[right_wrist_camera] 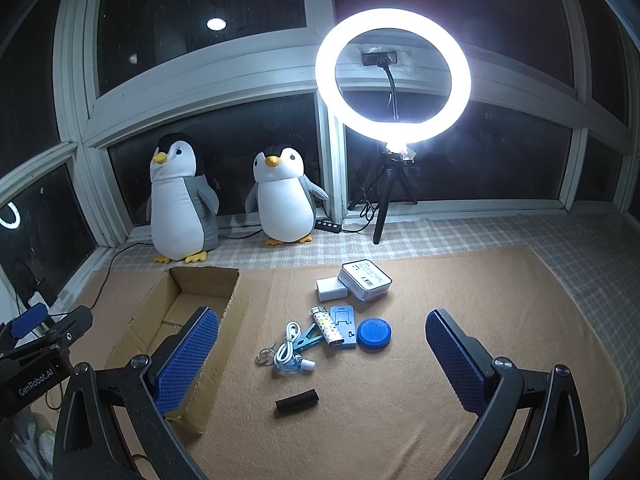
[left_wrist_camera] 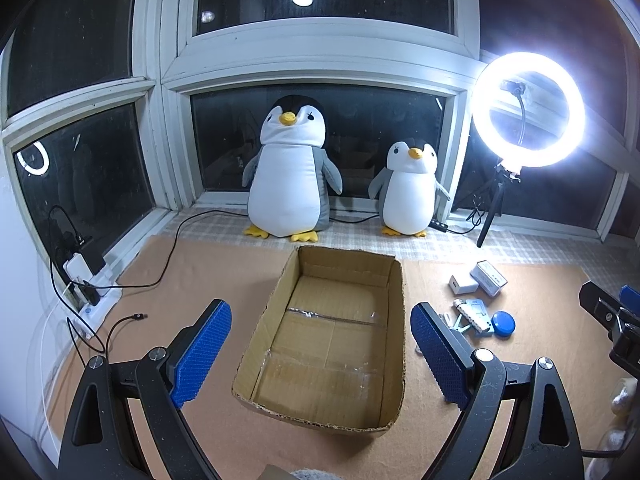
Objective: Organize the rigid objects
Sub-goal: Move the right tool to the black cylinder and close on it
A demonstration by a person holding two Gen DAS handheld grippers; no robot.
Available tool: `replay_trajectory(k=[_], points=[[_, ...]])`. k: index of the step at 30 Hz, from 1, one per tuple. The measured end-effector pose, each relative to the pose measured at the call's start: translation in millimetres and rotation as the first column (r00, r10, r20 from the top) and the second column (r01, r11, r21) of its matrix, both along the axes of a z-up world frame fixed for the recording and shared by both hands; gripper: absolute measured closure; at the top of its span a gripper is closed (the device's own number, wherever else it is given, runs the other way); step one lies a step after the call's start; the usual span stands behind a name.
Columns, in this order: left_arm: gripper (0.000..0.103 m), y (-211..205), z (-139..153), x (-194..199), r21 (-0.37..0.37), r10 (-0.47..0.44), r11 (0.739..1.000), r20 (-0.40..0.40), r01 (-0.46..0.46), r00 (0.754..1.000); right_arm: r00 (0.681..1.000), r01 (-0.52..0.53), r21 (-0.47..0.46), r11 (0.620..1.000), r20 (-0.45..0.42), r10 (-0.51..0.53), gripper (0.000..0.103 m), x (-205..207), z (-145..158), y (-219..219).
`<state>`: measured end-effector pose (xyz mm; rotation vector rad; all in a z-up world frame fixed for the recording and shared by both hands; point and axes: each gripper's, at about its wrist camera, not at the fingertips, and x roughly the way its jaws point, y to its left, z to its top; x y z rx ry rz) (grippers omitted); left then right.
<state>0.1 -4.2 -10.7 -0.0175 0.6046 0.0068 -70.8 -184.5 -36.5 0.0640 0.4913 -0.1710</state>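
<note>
Both grippers spread wide over an empty cardboard box and a scatter of small items.

The left gripper point(left_wrist_camera: 321, 354) hangs released above the cardboard box point(right_wrist_camera: 224, 280) on the tan mat point(right_wrist_camera: 440, 280). The right gripper point(right_wrist_camera: 322, 360) is likewise released, over a lighter point(right_wrist_camera: 329, 327), blue round lid point(right_wrist_camera: 374, 333), white cable point(right_wrist_camera: 286, 346) and black bar point(right_wrist_camera: 297, 401) lying right of the box.
</note>
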Motion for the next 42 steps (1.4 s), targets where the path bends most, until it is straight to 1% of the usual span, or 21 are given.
replay_trajectory(k=[10, 14, 16, 17, 19, 23, 27, 30, 37, 40, 42], points=[[0.01, 1.7, -5.2, 4.4, 0.001, -0.003, 1.0, -0.029, 0.003, 1.0, 1.0, 0.0, 0.001, 1.0, -0.017, 0.0, 0.001, 2.6, -0.3, -1.8], [0.01, 13.2, -18.9, 15.3, 0.016, 0.02, 1.0, -0.085, -0.018, 0.996, 1.0, 0.004, 0.003, 1.0, -0.026, -0.004, 0.001, 3.4, -2.7, -4.5], [0.01, 22.0, -30.7, 25.6, 0.015, 0.031, 0.999, -0.146, -0.029, 0.989, 0.999, 0.004, 0.005, 1.0, -0.033, -0.004, 0.001, 5.2, -3.9, -5.5], [0.01, 27.7, -38.0, 31.1, 0.003, 0.029, 1.0, -0.179, -0.029, 0.983, 0.999, 0.005, 0.008, 1.0, -0.038, -0.005, 0.001, 6.0, -5.0, -6.2], [0.01, 39.5, -55.0, 40.7, -0.01, 0.044, 0.999, -0.24, -0.048, 0.97, 0.999, 0.006, 0.015, 1.0, -0.047, -0.005, 0.001, 7.6, -7.9, -8.5], [0.01, 59.0, -87.4, 55.9, -0.034, 0.065, 0.996, -0.333, -0.081, 0.941, 0.998, 0.01, 0.013, 1.0, -0.064, -0.01, 0.001, 10.2, -13.0, -12.2], [0.01, 72.4, -110.7, 64.7, -0.029, 0.09, 0.994, -0.373, -0.109, 0.923, 0.996, 0.018, 0.019, 1.0, -0.088, -0.017, 0.001, 14.1, -20.0, -17.7], [0.01, 80.5, -123.1, 70.9, -0.025, 0.104, 0.992, -0.405, -0.125, 0.908, 0.993, 0.018, 0.027, 0.999, -0.118, -0.015, 0.001, 19.5, -27.3, -21.9], [0.011, 87.9, -141.5, 83.8, -0.007, 0.113, 0.991, -0.456, -0.131, 0.883, 0.979, 0.013, 0.051, 0.999, -0.206, -0.002, 0.001, 34.1, -50.4, -28.0], [0.012, 86.6, -145.9, 86.0, -0.006, 0.108, 0.992, -0.471, -0.126, 0.876, 0.967, 0.006, 0.077, 0.997, -0.255, 0.014, 0.001, 43.1, -62.5, -30.6], [0.014, 85.6, -148.5, 88.2, -0.004, 0.106, 0.992, -0.481, -0.123, 0.871, 0.958, 0.007, 0.1, 0.995, -0.286, 0.022, 0.001, 48.7, -70.2, -32.3]])
